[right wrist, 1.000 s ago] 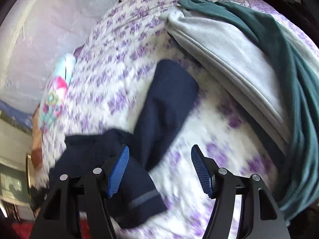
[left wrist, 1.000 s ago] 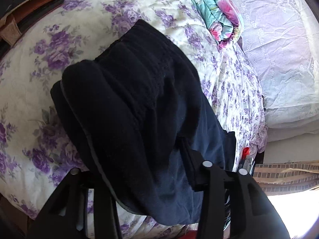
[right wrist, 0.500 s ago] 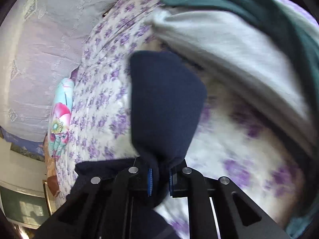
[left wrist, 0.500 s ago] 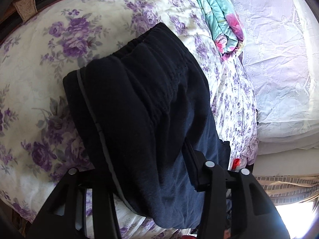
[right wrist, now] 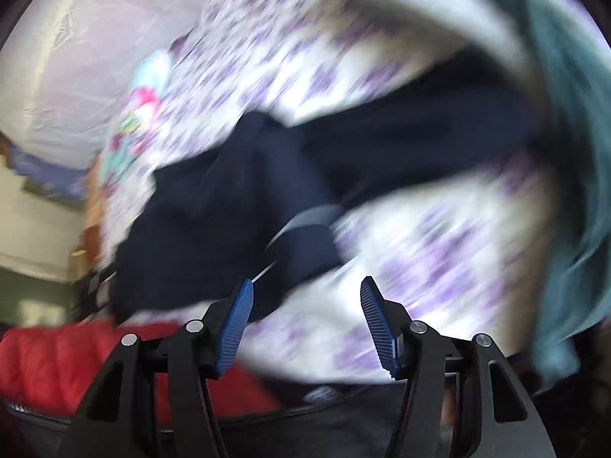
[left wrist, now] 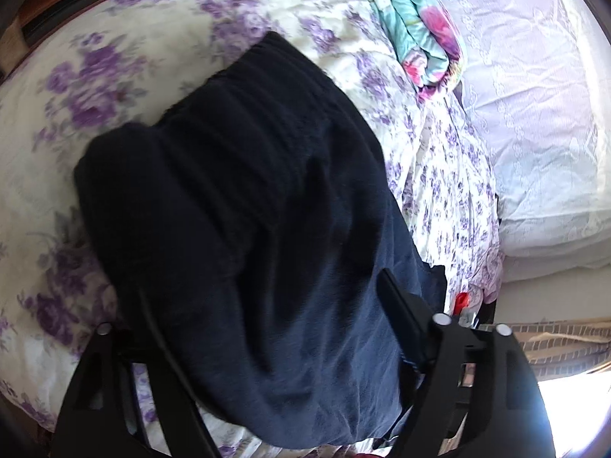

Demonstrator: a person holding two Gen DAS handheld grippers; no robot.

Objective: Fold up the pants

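1. The dark pants (left wrist: 236,229) lie bunched on the flowered bed (left wrist: 114,76).
2. Left hand-held gripper (left wrist: 267,324) is opening, with pants between its jaws.
3. Right hand-held gripper (right wrist: 305,316) is opening with nothing between its jaws.

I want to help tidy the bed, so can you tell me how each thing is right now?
Dark pants: bunched, lying on the bed, one leg stretched out.
Left gripper: jaws opening, pants between them.
Right gripper: jaws opening, nothing between them.
Floral bedsheet: spread out, wrinkled.
Teal floral cloth: folded.
Pillow: lying at the bed's edge.
Green and grey blanket: lying in a heap, blurred.
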